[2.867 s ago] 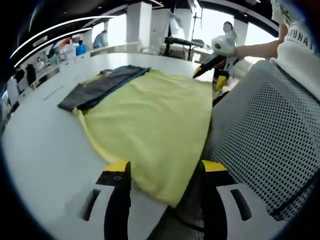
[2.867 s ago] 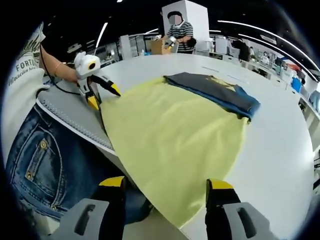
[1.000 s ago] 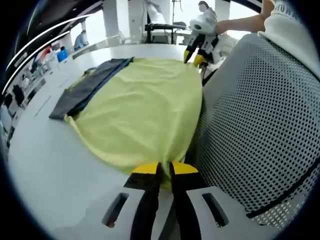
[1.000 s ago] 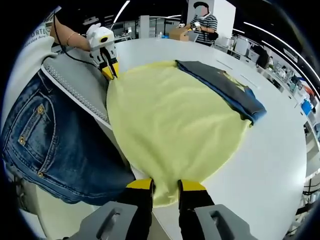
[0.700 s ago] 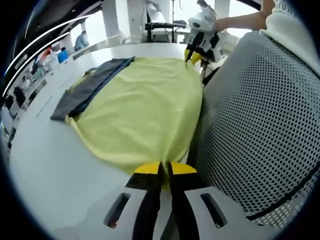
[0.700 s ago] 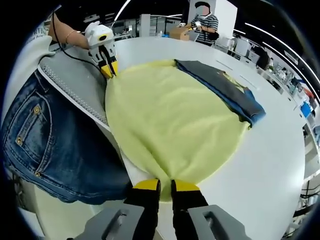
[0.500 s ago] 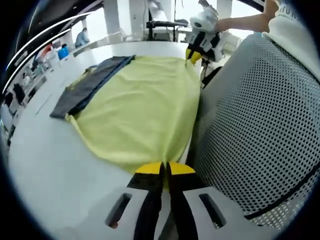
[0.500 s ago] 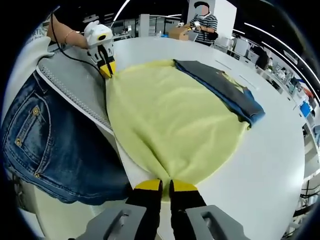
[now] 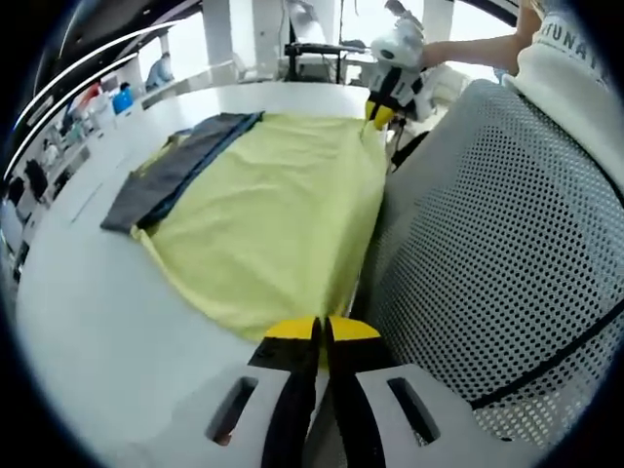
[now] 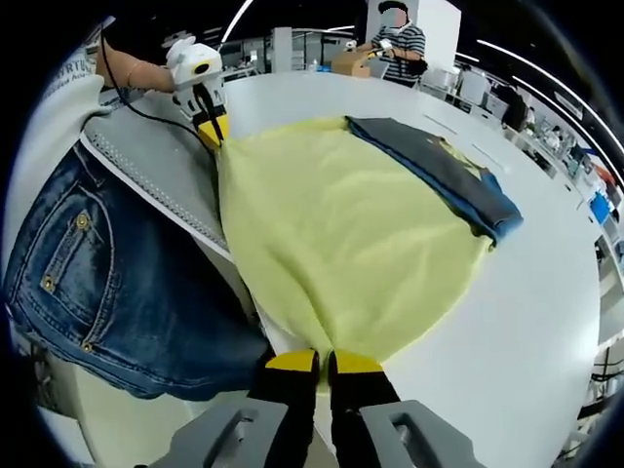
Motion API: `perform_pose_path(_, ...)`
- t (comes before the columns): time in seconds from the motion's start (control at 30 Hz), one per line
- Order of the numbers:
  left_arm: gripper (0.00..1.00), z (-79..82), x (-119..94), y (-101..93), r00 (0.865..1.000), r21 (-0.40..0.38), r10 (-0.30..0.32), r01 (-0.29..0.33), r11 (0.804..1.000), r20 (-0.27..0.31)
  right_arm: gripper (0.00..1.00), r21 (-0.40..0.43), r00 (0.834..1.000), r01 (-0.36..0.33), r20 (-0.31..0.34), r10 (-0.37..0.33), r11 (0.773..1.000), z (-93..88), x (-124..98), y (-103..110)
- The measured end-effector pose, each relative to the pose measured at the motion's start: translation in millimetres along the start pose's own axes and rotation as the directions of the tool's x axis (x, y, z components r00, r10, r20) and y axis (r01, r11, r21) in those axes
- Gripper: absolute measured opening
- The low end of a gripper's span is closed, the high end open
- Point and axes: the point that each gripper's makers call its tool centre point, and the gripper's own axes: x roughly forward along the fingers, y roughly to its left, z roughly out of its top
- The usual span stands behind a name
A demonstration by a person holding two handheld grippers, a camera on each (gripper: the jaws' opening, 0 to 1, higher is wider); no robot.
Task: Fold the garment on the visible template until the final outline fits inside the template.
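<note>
Item: yellow garment (image 9: 268, 229) (image 10: 341, 234), spread flat on the white table (image 9: 88, 292) (image 10: 546, 322), its near hem running along the table edge closest to the person.

Landmark: dark grey-and-blue folded piece (image 9: 175, 168) (image 10: 439, 175), lying on the garment's far side and partly overlapping it. Whether this serves as the template cannot be told.

Left gripper (image 9: 322, 330) (image 10: 213, 129): jaws pressed together on one near corner of the garment, at the hem farthest from the dark piece.

Right gripper (image 10: 314, 361) (image 9: 380, 109): jaws likewise clamped on the other near corner of the same hem.

Other: grey mesh chair back (image 9: 487, 253) just beside the garment's near edge; the person's jeans (image 10: 107, 283) beside it; another person (image 10: 395, 44) standing beyond the table.

Progress, as judged: the garment is laid out at full spread, with no fold visible in the yellow cloth. Both near corners are secured, which suits carrying the hem across toward the dark piece. The folding itself, and any check of the outline against the template, appear wholly outstanding.
</note>
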Motion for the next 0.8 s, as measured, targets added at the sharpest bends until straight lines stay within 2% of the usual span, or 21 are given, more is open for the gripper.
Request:
perform_pose_path(0.47,0.00,0.2,-17.5,-13.4,0.999,-0.017,-0.047,0.047,0.999,0.002,0.00,0.008,0.999,-0.052,0.001,0.052,0.999,8.7,-13.6,12.9)
perform_pose_path(0.63,0.00,7.7,-27.0,-10.1,0.998,-0.035,-0.059,0.059,0.998,0.013,0.00,-0.023,1.000,-0.020,0.018,0.021,1.000,21.4,-20.3,4.7)
perform_pose_path(0.8,0.00,20.2,-37.4,1.8,0.999,-0.015,-0.048,0.049,0.999,0.022,0.00,-0.057,0.999,0.012,0.031,-0.010,0.998,34.8,-27.1,-5.5)
